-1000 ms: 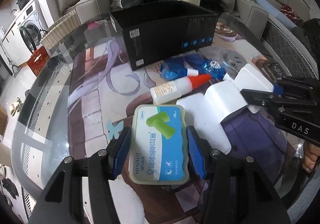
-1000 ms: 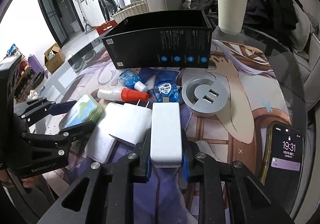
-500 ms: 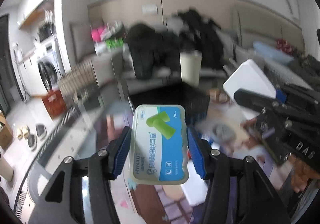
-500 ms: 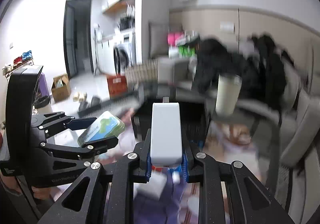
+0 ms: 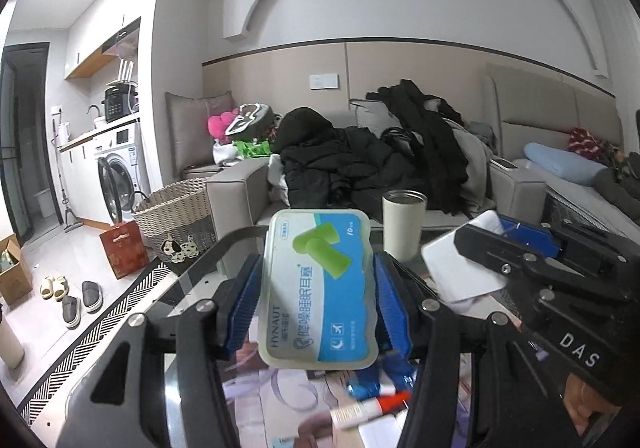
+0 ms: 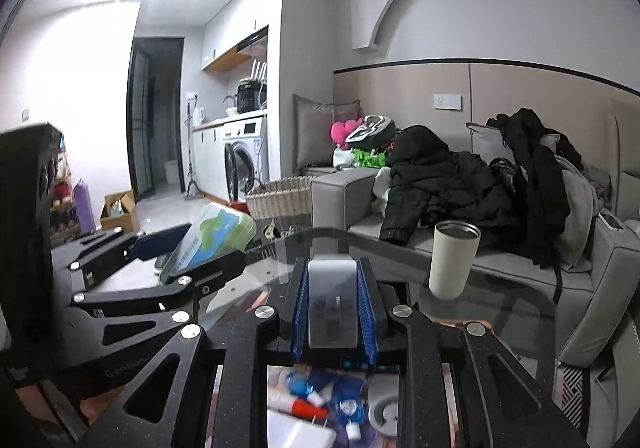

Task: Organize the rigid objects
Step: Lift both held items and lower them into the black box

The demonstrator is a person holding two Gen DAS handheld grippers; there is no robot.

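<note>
My left gripper (image 5: 318, 304) is shut on a blue and white earplug box (image 5: 318, 284) with green earplugs printed on it, held high above the glass table (image 5: 192, 288). My right gripper (image 6: 332, 308) is shut on a white charger (image 6: 332, 300), seen end-on with its folded plug facing me. In the left wrist view the right gripper (image 5: 472, 248) holds the charger (image 5: 460, 272) just to the right. In the right wrist view the left gripper (image 6: 200, 248) holds the box (image 6: 212, 236) at the left. A glue bottle with a red cap (image 5: 368, 408) and blue packets (image 6: 344, 404) lie on the table below.
A cream tumbler (image 6: 454, 260) stands at the table's far edge. A sofa piled with black coats (image 5: 360, 163) runs behind it. A wicker basket (image 5: 176, 215) and a washing machine (image 5: 116, 175) stand at the left. Another white adapter (image 6: 300, 432) lies on the table.
Both grippers have risen and tilted up with their objects. The view went from the tabletop and black box to the sofa and wall.
</note>
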